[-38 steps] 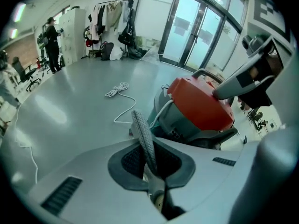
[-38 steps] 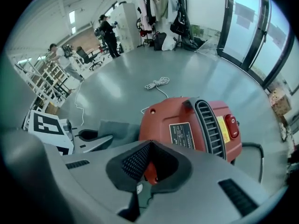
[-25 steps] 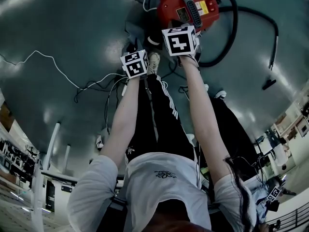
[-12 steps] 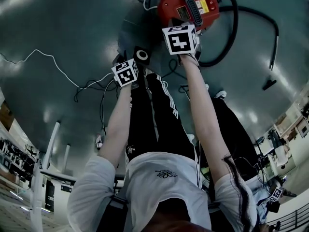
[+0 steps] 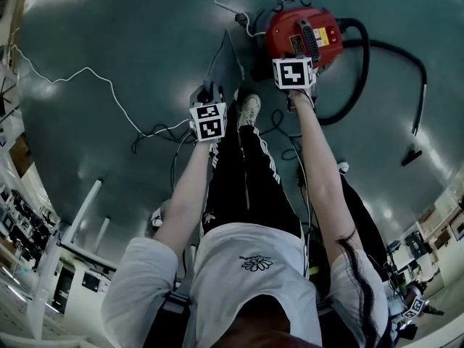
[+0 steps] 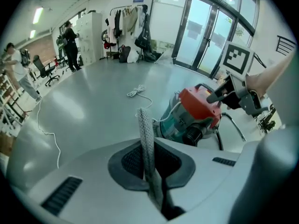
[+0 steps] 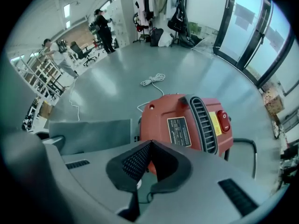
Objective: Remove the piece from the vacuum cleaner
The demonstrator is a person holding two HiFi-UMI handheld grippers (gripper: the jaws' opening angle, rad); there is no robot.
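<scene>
The red vacuum cleaner (image 5: 301,38) stands on the floor at the top right of the head view. A flat grey piece (image 5: 225,67) hangs to its left, apart from it. My left gripper (image 5: 210,96) is shut on the lower end of that piece. In the left gripper view the grey piece (image 6: 145,134) shows edge-on between the pads of the left gripper (image 6: 148,160), with the vacuum cleaner (image 6: 196,111) beyond. My right gripper (image 5: 297,58) hovers over the vacuum's near side. In its own view the right gripper (image 7: 148,146) is shut on nothing above the red lid (image 7: 187,122), and the grey piece (image 7: 91,134) is at the left.
A black hose (image 5: 362,56) loops from the vacuum to a floor nozzle (image 5: 411,154) at the right. A white cable (image 5: 109,85) trails over the floor at the left. The person's shoe (image 5: 250,111) is just below the vacuum. People (image 6: 70,38) stand far off by lockers.
My left gripper has risen and drawn away from the vacuum with the grey piece in it. The right gripper has stayed over the vacuum. The head view has shifted.
</scene>
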